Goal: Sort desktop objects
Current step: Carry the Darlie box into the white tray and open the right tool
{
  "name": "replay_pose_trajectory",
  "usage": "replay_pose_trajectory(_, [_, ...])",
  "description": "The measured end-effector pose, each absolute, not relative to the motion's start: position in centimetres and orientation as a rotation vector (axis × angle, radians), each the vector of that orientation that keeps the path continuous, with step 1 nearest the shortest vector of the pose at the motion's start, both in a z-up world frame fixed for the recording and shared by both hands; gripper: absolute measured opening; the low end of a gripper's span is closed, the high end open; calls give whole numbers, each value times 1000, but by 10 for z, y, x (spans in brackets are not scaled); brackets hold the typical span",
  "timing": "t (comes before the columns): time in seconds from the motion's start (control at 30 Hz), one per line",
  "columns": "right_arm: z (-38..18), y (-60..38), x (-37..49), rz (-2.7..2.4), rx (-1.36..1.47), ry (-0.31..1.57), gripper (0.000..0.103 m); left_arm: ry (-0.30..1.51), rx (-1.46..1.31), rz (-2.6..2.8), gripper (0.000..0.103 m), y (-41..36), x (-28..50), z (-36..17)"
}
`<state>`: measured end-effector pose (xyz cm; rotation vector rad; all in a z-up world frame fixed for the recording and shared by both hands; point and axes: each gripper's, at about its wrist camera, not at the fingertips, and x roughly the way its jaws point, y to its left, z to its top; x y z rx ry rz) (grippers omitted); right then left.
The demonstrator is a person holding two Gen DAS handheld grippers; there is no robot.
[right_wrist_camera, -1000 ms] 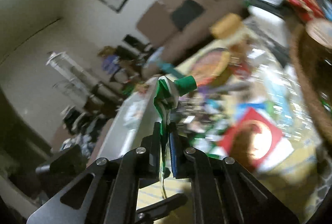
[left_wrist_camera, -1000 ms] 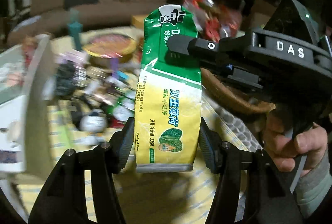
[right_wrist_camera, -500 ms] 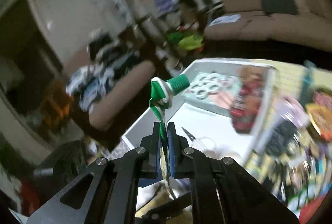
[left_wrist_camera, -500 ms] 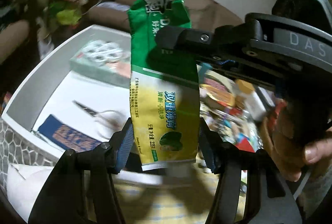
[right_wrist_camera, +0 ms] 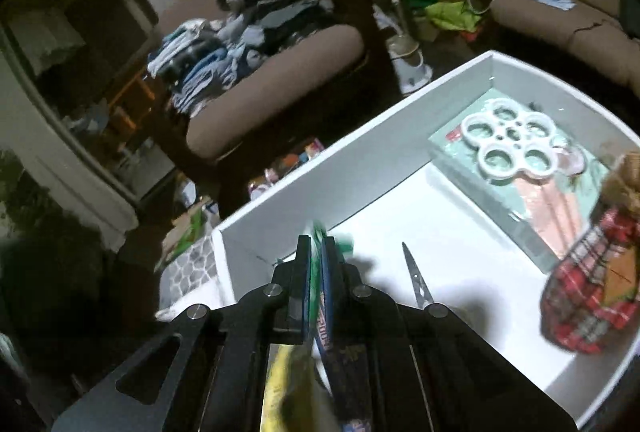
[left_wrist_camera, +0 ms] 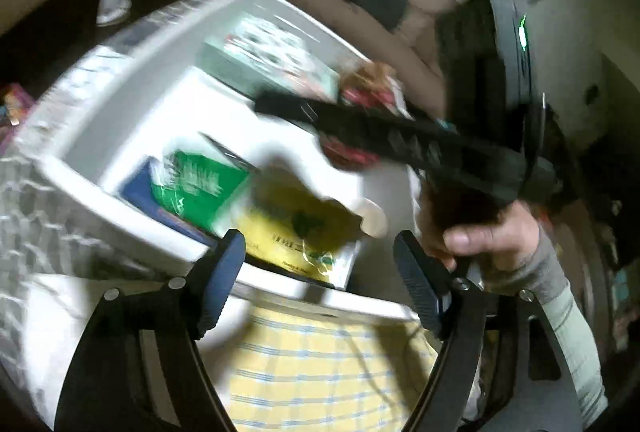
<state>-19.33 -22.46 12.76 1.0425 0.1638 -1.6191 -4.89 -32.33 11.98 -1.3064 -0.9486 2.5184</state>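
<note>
The right gripper (right_wrist_camera: pixel 317 252) has its jaws closed on a green and yellow tube (right_wrist_camera: pixel 316 244) over the white box (right_wrist_camera: pixel 320 172). Scissors (right_wrist_camera: pixel 416 278) lie just beside it.

The left gripper (left_wrist_camera: pixel 320 272) was seen at the bottom of the left wrist frame with its two fingers spread wide and nothing held between them. The right gripper (right_wrist_camera: pixel 317 264), at lower centre of its own frame, was closed tight on a thin packet. The right hand (left_wrist_camera: pixel 486 232) was wrapped around its handle at right of the left wrist frame.
</note>
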Motion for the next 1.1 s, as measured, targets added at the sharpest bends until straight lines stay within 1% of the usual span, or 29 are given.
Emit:
replay_pose_trajectory(0.03, [119, -233, -195, -1603, 1064, 196, 4, -1032, -1286, 2518, 74, -339, -47, 117])
replay_pose_trajectory(0.1, [109, -247, -192, -1586, 1100, 263, 4, -1117, -1260, 2513, 74, -358, -43, 114])
replay_pose_trajectory(0.13, [101, -257, -191, -1587, 1121, 324, 4, -1141, -1244, 2537, 74, -365, -38, 116])
replay_pose_trajectory(0.17, [97, -262, -190, -1584, 1129, 348, 4, -1152, -1220, 2577, 75, -370, -33, 120])
replay_pose_trajectory(0.23, [97, -266, -188, -1587, 1128, 355, 4, -1129, -1215, 2616, 75, -373, -35, 125])
replay_pose_trajectory(0.3, [101, -262, -192, -1622, 1126, 324, 7, -1112, -1226, 2631, 75, -376, -38, 121])
replay_pose_trajectory(0.37, [108, -252, -196, -1677, 1128, 293, 8, -1059, -1240, 2651, 76, -371, -44, 117])
replay_pose_trajectory(0.43, [115, -233, -199, -1737, 1136, 248, 9, -988, -1252, 2680, 80, -363, -45, 119])
replay_pose_trajectory(0.5, [123, -210, -198, -1805, 1139, 214, 18, -942, -1259, 2691, 83, -351, -44, 126])
replay_pose_trajectory(0.57, [134, -183, -191, -1864, 1126, 186, 42, -894, -1257, 2696, 87, -341, -46, 131])
replay_pose_trajectory(0.6, [140, -171, -186, -1889, 1115, 171, 48, -869, -1260, 2699, 89, -336, -48, 131])
replay_pose_trajectory(0.63, [145, -155, -181, -1922, 1107, 157, 58, -838, -1262, 2700, 90, -330, -50, 131])
replay_pose_trajectory(0.67, [152, -136, -175, -1959, 1095, 132, 62, -814, -1262, 2700, 92, -325, -52, 131])
replay_pose_trajectory(0.73, [163, -100, -163, -2020, 1070, 80, 65, -767, -1258, 2699, 103, -312, -55, 130])
replay_pose_trajectory(0.8, [172, -73, -149, -2070, 1049, 38, 70, -716, -1248, 2694, 103, -298, -57, 130])
replay_pose_trajectory(0.87, [181, -38, -133, -2123, 1022, -37, 80, -663, -1242, 2689, 103, -285, -57, 130])
replay_pose_trajectory(1.0, [193, 31, -107, -2215, 992, -149, 84, -538, -1176, 2656, 103, -245, -50, 134])
replay_pose_trajectory(1.1, [196, 84, -83, -2323, 952, -201, 91, -454, -1125, 2582, 103, -207, -42, 138])
